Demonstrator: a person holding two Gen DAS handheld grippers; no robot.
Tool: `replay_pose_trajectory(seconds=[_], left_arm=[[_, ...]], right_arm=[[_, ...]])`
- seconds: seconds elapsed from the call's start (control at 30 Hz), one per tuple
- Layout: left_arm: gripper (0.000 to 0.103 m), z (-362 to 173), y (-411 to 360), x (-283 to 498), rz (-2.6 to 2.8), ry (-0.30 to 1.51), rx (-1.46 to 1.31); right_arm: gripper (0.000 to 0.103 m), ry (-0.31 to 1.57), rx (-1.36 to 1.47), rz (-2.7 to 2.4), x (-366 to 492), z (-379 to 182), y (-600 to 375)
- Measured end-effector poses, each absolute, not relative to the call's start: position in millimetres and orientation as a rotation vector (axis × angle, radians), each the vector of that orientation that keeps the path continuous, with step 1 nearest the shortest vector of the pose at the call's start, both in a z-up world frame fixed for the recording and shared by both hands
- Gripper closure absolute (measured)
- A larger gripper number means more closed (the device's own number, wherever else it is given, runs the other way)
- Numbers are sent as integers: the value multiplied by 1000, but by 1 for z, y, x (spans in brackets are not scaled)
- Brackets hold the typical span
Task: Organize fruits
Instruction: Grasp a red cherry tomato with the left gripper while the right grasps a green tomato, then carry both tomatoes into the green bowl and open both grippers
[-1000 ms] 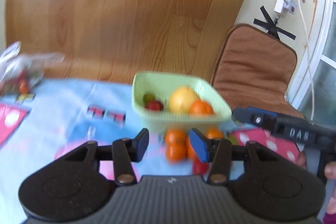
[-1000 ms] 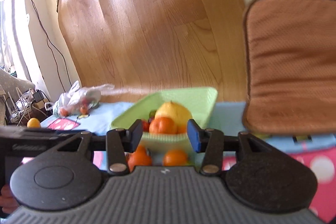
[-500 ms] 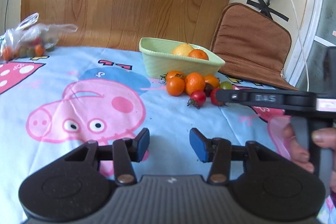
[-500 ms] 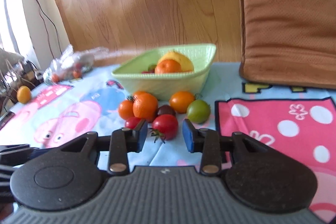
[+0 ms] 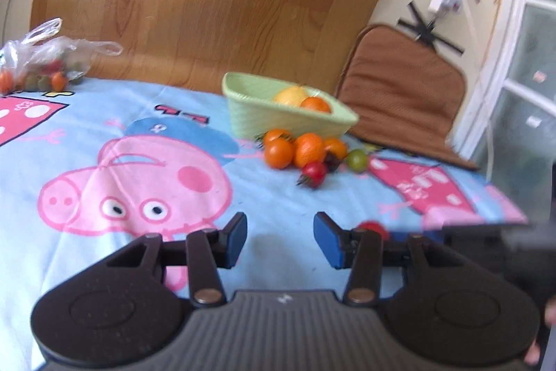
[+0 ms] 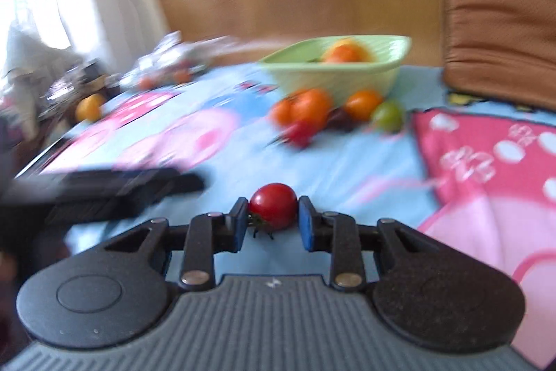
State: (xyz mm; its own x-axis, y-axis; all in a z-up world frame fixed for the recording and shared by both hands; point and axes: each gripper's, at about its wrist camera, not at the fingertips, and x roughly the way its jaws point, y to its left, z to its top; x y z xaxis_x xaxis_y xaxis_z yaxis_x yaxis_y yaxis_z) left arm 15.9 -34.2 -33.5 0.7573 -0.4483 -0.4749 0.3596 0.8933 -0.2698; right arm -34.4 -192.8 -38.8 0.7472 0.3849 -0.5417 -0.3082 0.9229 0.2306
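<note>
My right gripper (image 6: 272, 214) holds a red tomato (image 6: 274, 206) between its blue pads just above the cartoon cloth; its jaws are closing and both pads touch the fruit. The same tomato (image 5: 370, 226) shows in the left wrist view, behind my left gripper's right finger. My left gripper (image 5: 279, 239) stands open over the cloth with nothing between its fingers. Farther back, a light green basket (image 5: 264, 117) holds a lemon and an orange. A pile of orange, red and green tomatoes (image 5: 305, 152) lies in front of it.
A clear plastic bag of small fruit (image 5: 41, 65) lies at the far left. A brown cushion (image 5: 399, 93) leans at the right beside the basket. A wooden board (image 5: 208, 6) stands behind. A lone orange fruit (image 6: 88, 106) sits at the cloth's left edge.
Both grippers pulled back from the basket and pile. The right gripper's jaws narrowed onto a red tomato and carried it back from the pile. The left gripper's gap looks unchanged.
</note>
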Motion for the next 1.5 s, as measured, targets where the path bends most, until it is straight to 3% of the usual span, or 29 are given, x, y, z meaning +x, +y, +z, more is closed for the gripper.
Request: replay_pose_trajectory(seconds=[0.07,0.13,0.33,0.63,0.7,0.73,0.77,0.97,1.27,1.37,1.47,1.5], left_arm=[[60,-33,-32,17,-452,562,-186],[60,-31,-29,15,-463,565,-210],[58,-28,-38,-3,-518,550,-183],[53,-31,-74,-6,-528,564,-45],[52,-31,-74,-8,-522,563,-44],[52,-31,-72,-7,-518,567,-48],[52,-31,-70,-7,-512,570,-51],[49,-28,-50,-20,-502,557,-67],[49,-33,-50,-29,-519,578,-36],[53,-35,-52,-27,-515,594,-32],[72,-38,-50,-26,-514,605,-47],[72,-38,-49,-26,-512,606,-57]], right_arm=[[65,612,92,402,-40,-37,-186],[54,620,130,434,-37,-33,-194],[53,499,372,300,-13,-11,-265],[54,599,170,247,62,-31,-261],[55,607,133,249,68,-34,-255],[71,616,120,247,71,-36,-255],[70,626,114,240,72,-37,-255],[70,616,156,334,19,-27,-254],[70,571,-26,497,-83,-37,-203],[70,571,-48,468,-81,-41,-195],[69,573,-44,450,-78,-42,-194],[69,563,-47,444,-83,-44,-193]])
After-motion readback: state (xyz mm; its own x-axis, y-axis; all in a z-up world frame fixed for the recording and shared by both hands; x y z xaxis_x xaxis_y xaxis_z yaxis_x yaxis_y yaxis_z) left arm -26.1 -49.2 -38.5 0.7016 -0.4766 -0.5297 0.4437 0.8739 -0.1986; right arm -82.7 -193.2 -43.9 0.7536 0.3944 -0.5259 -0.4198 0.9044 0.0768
